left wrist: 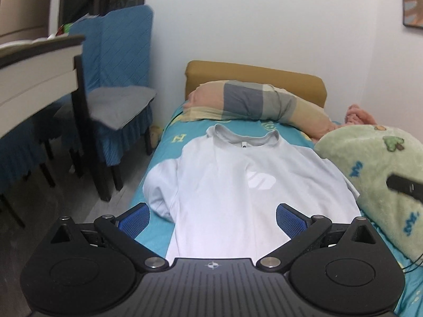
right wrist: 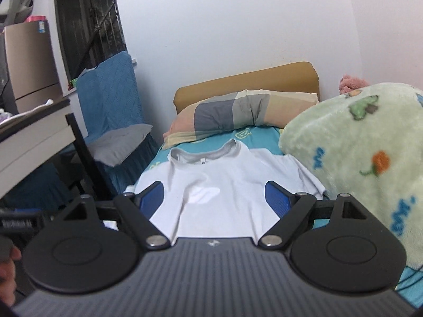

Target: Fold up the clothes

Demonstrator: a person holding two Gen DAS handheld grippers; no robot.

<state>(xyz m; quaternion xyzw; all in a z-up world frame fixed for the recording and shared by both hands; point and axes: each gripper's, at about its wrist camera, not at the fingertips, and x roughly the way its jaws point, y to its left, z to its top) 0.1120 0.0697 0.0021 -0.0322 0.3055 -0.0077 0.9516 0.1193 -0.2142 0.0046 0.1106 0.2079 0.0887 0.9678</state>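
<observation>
Smooth pale T-shirt (left wrist: 238, 185) flat on teal bed sheet (left wrist: 171, 137), collar toward plaid pillow (left wrist: 253, 103); fleecy green blanket (left wrist: 375, 174) beside. Left gripper (left wrist: 212, 220), right gripper (right wrist: 214, 198) spread apart, empty.

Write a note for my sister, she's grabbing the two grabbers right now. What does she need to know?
Left gripper: open, holding nothing, above the T-shirt's lower half.
Right gripper: open, holding nothing, above the shirt too.
The pale T-shirt lies spread flat on the teal bed sheet, collar toward the pillow; the green blanket sits beside it.
Done: shirt laid out. Left: every fold, no fold is visible yet.
</observation>
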